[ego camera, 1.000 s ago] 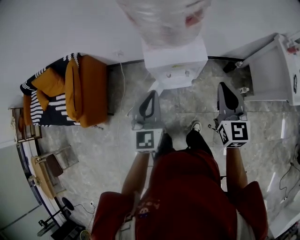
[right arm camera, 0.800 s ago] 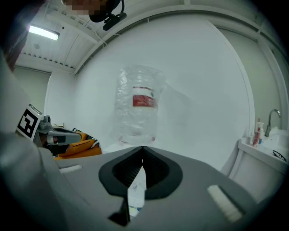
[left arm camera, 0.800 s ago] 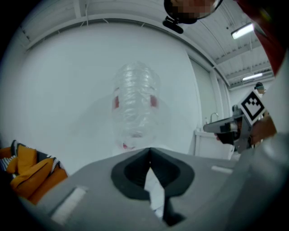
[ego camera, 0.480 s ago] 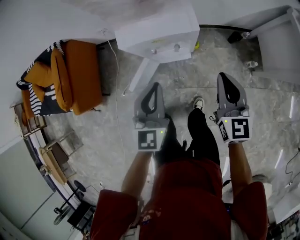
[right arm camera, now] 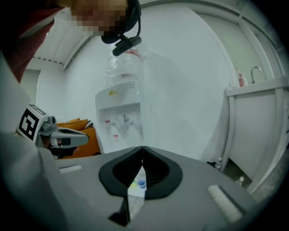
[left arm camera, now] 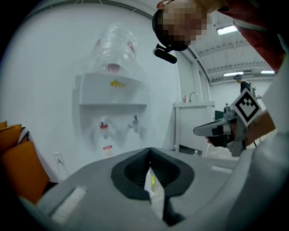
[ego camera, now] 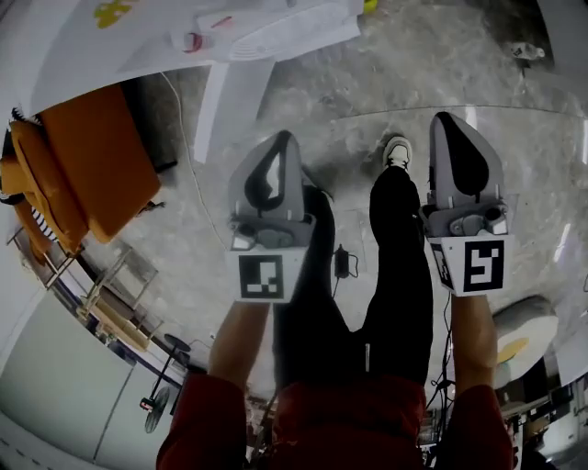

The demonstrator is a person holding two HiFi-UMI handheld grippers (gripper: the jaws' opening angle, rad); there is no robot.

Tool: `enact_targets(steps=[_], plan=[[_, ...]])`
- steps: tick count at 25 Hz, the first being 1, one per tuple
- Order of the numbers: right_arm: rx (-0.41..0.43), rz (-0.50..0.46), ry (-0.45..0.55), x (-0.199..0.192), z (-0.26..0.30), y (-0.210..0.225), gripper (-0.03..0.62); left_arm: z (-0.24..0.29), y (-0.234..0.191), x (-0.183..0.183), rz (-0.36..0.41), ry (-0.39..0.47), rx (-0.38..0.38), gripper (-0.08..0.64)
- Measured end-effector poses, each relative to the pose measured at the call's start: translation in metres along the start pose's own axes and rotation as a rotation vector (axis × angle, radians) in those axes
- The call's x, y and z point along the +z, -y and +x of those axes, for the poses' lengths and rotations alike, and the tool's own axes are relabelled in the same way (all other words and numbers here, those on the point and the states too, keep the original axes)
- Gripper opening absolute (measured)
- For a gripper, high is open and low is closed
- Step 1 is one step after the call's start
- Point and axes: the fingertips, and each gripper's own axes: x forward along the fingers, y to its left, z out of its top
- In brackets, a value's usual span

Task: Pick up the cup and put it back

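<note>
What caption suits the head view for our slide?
Grey left gripper and right gripper, both shut and empty, above a marbled grey floor before a white water dispenser.

- A grey marbled floor (ego camera: 386,83) carries everything.
- An orange sofa (ego camera: 92,165) stands on it at the left.
- A white water dispenser (ego camera: 253,32) stands at the top.
- A white cable (ego camera: 190,161) runs between the two.
- A person's shoe (ego camera: 397,150) and a small black adapter (ego camera: 342,262) rest near the middle.

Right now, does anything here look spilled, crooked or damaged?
Nothing stands out. The water dispenser stands upright, the floor shows no spill, and the left gripper and right gripper are both shut and empty.
</note>
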Motion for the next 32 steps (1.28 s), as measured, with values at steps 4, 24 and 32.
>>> enact_targets(steps=[4, 24, 32], plan=[[0.004, -0.016, 0.016, -0.108, 0.018, 0.003, 0.0, 0.019, 0.01, -0.101, 0.026, 0.021, -0.038, -0.002], [0.36, -0.247, -0.027, -0.383, 0.231, -0.065, 0.0, 0.132, -0.071, -0.406, 0.004, 0.088, -0.119, -0.002], [0.278, -0.176, -0.054, -0.409, 0.273, -0.058, 0.0, 0.132, -0.092, -0.419, 0.024, 0.15, -0.023, -0.002]])
